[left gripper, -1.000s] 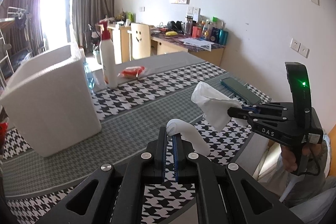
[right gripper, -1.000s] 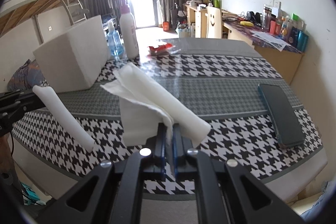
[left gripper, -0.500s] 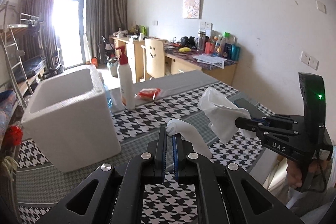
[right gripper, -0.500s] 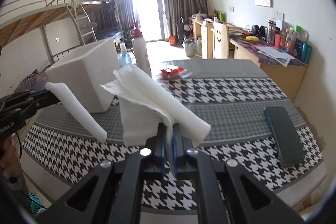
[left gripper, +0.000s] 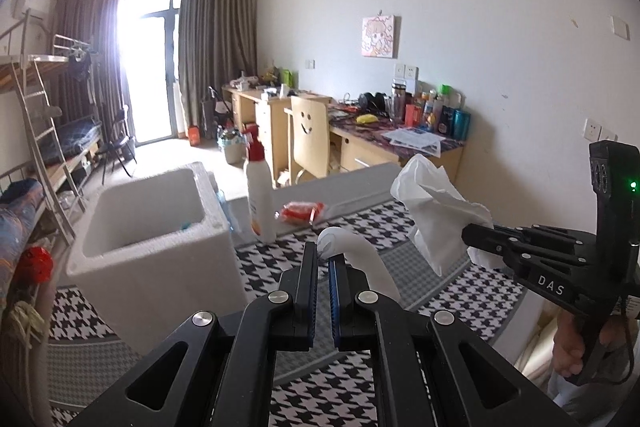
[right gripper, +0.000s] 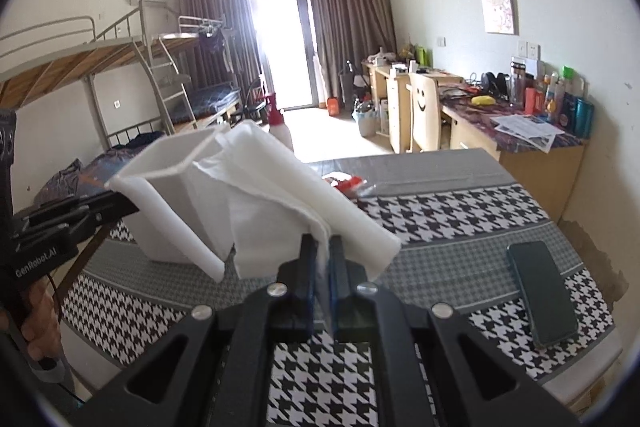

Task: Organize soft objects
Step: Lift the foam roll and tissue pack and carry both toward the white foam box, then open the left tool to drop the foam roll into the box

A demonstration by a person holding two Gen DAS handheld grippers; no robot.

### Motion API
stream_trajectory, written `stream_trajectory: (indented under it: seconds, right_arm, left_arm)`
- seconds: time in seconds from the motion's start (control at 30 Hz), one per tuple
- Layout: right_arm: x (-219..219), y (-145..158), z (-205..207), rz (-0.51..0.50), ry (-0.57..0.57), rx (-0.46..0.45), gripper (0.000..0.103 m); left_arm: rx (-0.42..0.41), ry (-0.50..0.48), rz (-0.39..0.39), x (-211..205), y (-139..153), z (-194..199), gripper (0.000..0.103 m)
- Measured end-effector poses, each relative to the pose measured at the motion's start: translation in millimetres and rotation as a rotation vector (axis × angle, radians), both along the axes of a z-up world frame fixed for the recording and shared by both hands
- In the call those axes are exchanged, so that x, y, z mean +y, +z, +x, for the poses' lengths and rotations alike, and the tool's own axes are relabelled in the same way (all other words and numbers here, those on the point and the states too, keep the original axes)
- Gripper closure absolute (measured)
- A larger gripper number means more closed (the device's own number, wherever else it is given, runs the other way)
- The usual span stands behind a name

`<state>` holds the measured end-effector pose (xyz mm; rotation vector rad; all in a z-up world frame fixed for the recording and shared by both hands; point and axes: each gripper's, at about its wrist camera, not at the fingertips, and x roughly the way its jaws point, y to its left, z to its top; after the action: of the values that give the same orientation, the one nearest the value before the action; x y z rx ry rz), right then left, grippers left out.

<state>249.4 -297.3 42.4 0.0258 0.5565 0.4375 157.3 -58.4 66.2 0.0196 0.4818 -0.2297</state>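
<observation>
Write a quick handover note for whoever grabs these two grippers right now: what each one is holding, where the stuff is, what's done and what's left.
Left gripper: shut on a white foam strip, held in the air above the table.
Right gripper: shut on a folded white tissue, also held in the air.
White foam box: on the table to the left, open at the top; something small and teal shows inside.
Done: both soft pieces are picked up.
Left: probably drop each into the box, then release.
Mind the white bottle beside the box and the phone near the table's right edge.

left hand-held gripper clamped, right hand-held gripper clamped
</observation>
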Motion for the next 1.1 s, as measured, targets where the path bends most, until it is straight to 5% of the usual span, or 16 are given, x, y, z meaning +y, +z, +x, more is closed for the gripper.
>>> stream_trajectory:
  seconds: [0.57,1.1]
  right_arm:
    - [26,29,21,0.037,0.018,-0.018,0.095]
    - [65,51,44,0.008,0.049,-0.055,0.095]
  left_arm:
    - [-0.089,0.071,0.012,18,34,22,0.098]
    - [-0.092,0.174,-0.011,49,53,53,0.098]
